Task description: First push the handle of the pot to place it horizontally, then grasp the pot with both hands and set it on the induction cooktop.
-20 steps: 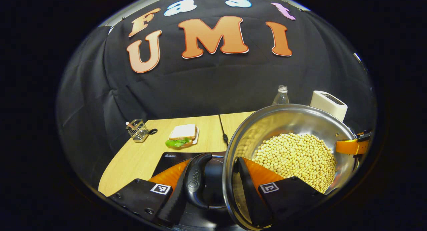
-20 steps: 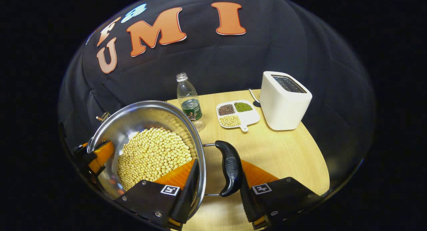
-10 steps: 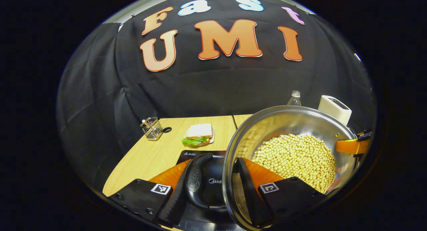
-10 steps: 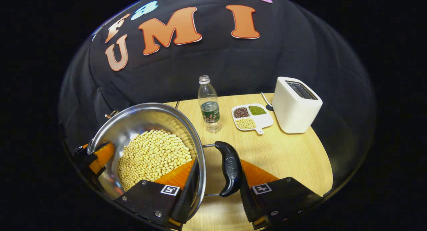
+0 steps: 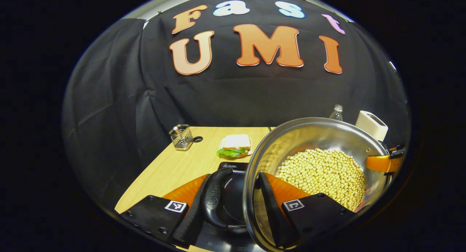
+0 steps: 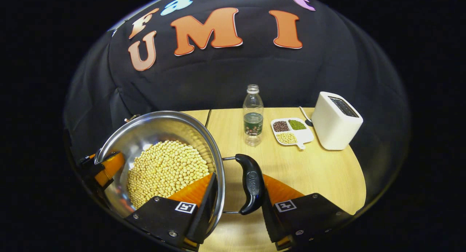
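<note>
Left gripper (image 5: 233, 204): closed on pot's side handle (image 5: 214, 199) and rim, one finger outside the handle, the other inside the rim. Right gripper (image 6: 236, 193): same clamp on opposite handle (image 6: 251, 182). Pot (image 6: 160, 135), steel, holds yellow beans (image 6: 167, 168); in left gripper view it sits at 4 o'clock, over the black induction cooktop (image 5: 229, 168); contact w/ cooktop can't be told. Right gripper view: bottle (image 6: 252, 115) at 12 o'clock, divided dish (image 6: 291, 131) and toaster (image 6: 336, 121) at 2 o'clock on the table (image 6: 320, 172). Left gripper view: sandwich (image 5: 236, 145), wire holder (image 5: 181, 137) at 11 o'clock.
</note>
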Available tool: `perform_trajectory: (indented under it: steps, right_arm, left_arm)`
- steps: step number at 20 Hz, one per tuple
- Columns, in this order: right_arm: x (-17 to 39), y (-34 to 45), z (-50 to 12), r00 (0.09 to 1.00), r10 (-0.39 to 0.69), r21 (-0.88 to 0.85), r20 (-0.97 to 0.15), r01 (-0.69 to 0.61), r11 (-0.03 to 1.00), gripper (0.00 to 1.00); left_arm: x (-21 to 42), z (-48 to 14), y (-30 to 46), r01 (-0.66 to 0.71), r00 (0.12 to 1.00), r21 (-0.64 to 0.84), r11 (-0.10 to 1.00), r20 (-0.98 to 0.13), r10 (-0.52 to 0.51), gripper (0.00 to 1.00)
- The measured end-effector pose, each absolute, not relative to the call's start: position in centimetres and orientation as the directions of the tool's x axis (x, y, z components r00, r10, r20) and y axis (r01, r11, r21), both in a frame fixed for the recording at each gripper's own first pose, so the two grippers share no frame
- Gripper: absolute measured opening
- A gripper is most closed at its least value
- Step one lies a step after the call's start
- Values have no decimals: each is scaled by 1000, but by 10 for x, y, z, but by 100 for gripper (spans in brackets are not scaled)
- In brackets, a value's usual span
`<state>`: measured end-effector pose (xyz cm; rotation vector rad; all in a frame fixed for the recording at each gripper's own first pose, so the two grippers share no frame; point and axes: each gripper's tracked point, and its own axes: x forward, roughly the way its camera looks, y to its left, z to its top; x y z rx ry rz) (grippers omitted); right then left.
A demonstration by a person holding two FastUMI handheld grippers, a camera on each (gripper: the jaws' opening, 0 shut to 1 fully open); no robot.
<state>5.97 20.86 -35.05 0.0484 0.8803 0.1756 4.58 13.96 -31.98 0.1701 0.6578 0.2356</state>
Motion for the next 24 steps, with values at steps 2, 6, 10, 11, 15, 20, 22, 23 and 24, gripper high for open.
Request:
perform_trajectory:
  steps: [2,6,10,11,15,20,22,23,24]
  right_arm:
    - [60,226,-349,624,182,110,-760,-152,982,60]
    - [62,257,-351,618,197,107,-761,-180,978,64]
    - [64,274,-355,606,206,113,-768,-188,976,64]
    - [66,278,-358,606,203,109,-769,-188,976,60]
    - [68,288,-369,600,190,90,-777,-192,977,64]
    - [70,299,-390,587,172,70,-791,-192,979,60]
    - [70,303,-401,577,163,59,-801,-195,979,65]
    - [70,305,-407,570,160,58,-806,-193,980,65]
    - [71,305,-412,561,157,61,-812,-187,981,65]
  left_arm:
    - [42,-319,156,-178,762,229,957,-583,281,81]
    - [43,-317,189,-206,753,227,952,-585,303,81]
    - [45,-318,207,-209,750,237,949,-584,311,81]
    - [46,-320,210,-208,749,237,949,-585,311,81]
    - [50,-337,221,-208,740,223,952,-600,303,78]
    - [56,-366,234,-209,728,202,957,-621,290,81]
    - [61,-381,238,-210,717,193,958,-636,285,81]
    - [63,-387,238,-208,713,190,959,-642,282,82]
    - [65,-392,238,-207,711,187,960,-645,279,81]
